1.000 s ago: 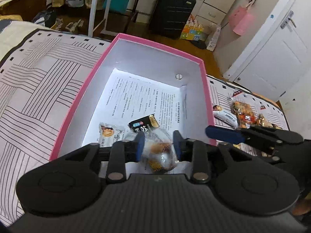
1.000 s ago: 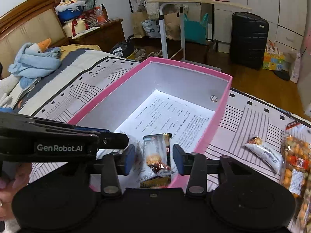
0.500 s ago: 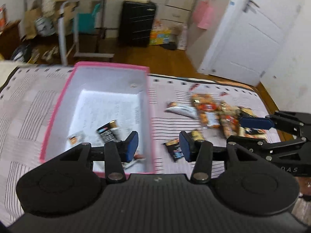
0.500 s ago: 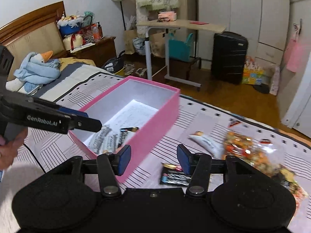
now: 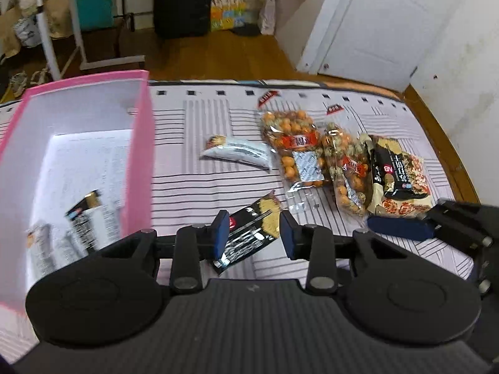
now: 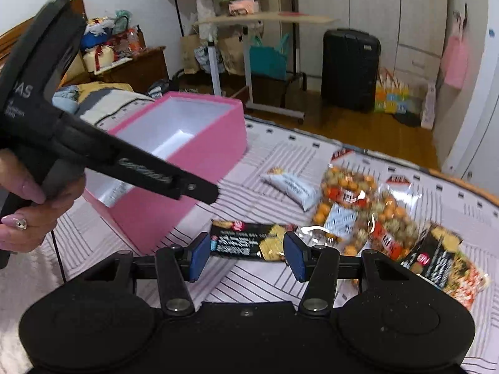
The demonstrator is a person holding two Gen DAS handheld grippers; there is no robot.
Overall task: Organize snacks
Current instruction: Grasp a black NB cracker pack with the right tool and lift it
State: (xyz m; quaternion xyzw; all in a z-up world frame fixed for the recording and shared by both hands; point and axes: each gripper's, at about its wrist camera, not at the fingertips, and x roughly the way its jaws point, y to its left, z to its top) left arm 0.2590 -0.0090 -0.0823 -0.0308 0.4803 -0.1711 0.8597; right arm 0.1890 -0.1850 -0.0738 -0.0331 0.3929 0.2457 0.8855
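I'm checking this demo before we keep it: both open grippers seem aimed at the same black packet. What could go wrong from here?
Both the left gripper and right gripper frame the one black snack packet, so they may collide or tug it apart. The clear snack bag beside it could get snagged.

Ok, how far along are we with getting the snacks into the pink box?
Partly done. The pink box already holds a few small packets. Nothing is in hand: both the left tongs and right tongs are open, framing the black snack packet on the bedspread. Left outside: that packet, the white packet, two bags of orange balls, and the black and cream bag.
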